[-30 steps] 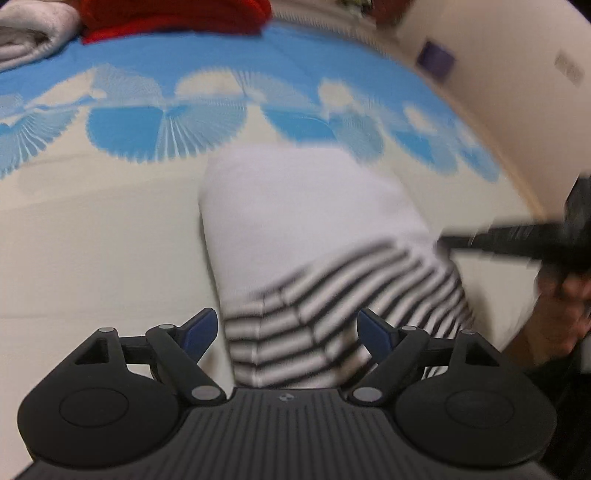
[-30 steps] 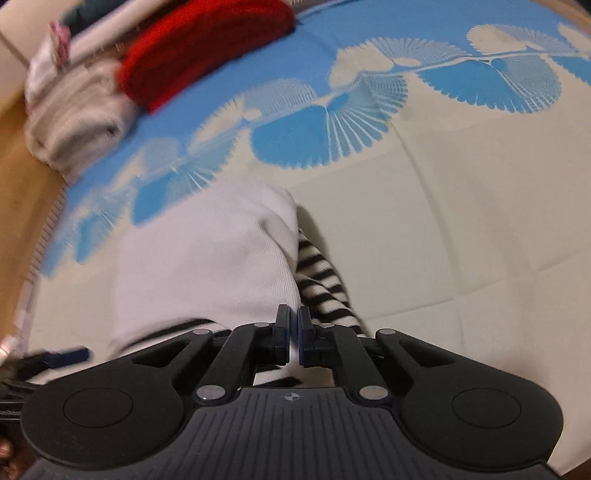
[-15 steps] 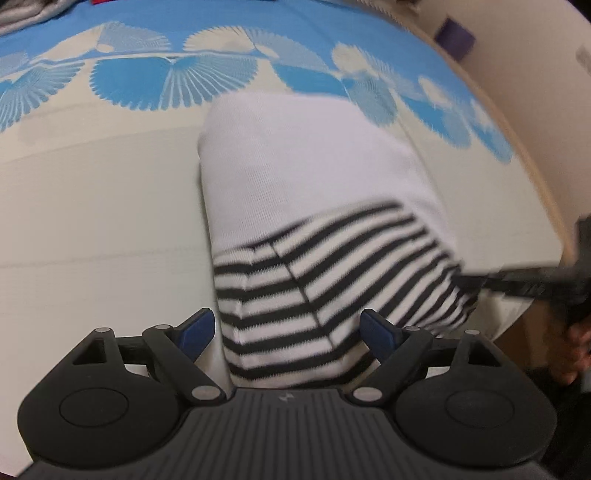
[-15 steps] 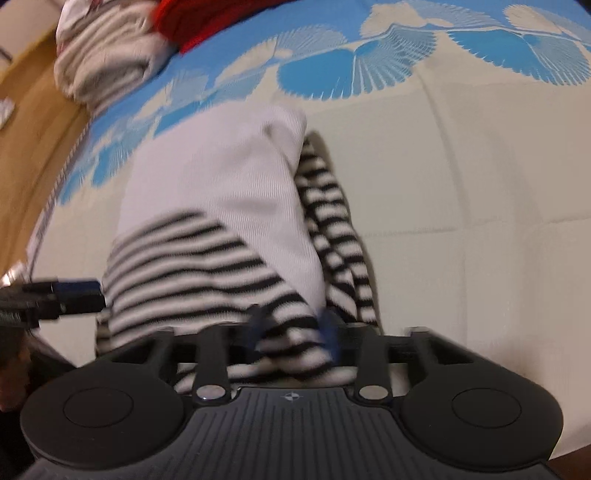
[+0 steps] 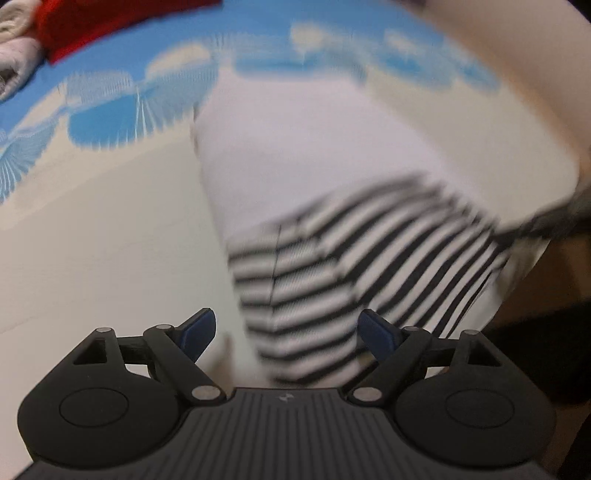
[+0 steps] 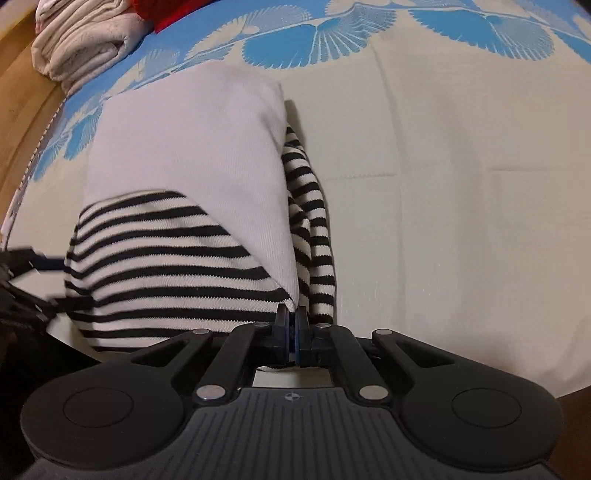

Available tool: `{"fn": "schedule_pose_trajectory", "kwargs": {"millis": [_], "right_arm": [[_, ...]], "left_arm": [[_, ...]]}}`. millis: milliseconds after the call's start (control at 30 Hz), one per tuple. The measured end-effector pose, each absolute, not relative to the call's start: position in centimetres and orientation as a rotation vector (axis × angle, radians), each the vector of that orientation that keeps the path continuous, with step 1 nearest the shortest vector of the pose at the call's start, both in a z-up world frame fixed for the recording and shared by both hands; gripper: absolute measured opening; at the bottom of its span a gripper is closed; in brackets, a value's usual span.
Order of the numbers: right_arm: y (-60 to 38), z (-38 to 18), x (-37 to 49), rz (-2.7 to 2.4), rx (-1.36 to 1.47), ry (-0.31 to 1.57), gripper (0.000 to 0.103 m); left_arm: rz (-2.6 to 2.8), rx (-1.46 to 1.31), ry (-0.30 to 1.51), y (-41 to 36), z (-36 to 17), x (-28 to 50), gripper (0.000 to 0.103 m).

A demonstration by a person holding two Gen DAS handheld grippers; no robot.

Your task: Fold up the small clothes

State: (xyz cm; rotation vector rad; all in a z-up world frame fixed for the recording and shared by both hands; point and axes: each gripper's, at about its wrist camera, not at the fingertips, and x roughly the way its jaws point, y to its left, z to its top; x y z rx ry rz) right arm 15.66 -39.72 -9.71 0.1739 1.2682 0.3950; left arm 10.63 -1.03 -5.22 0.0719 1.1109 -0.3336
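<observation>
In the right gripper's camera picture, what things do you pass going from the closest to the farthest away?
Right gripper, shut on the striped shirt's hem → striped shirt → its white part → folded white cloth at the far edge of the bed sheet.

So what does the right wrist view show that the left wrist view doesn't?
Only the right wrist view: the right claw shut at the near edge of the striped black-and-white garment with the white panel, and a striped sleeve beside the panel. Only the left: the open left claw, blurred. Both: the garment, the cream-and-blue patterned bedsheet, the red fabric.
</observation>
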Motion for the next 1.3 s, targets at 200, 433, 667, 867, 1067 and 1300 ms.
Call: {"fn": "schedule_pose_trajectory", "kwargs": {"millis": [200, 433, 667, 867, 1067, 1300], "right_arm": [[-38.7, -9.9, 16.2, 0.386, 0.119, 1.266, 0.001], [-39.5, -8.1, 17.2, 0.357, 0.198, 1.151, 0.004], [-41.5, -5.7, 19.7, 0.303, 0.495, 0.930, 0.028], [-37.7, -7.4, 23.1, 0.318, 0.525, 0.994, 0.049], [-34.2, -10.5, 27.9, 0.298, 0.559, 1.064, 0.042], [-34.1, -8.0, 28.6, 0.210, 0.504, 0.891, 0.001]], "left_arm": [[-0.316, 0.252, 1.294, -1.9, -8.9, 10.1, 0.089], [-0.301, 0.028, 1.179, 2.8, -3.6, 11.3, 0.088], [-0.285, -0.062, 1.060, 4.8, -1.3, 18.0, 0.088], [-0.236, -0.312, 1.110, 5.9, -4.0, 20.9, 0.085], [-0.270, -0.300, 1.139, 4.4, -5.0, 21.8, 0.086], [-0.273, -0.232, 1.188, 3.5, -6.6, 21.9, 0.087]]}}
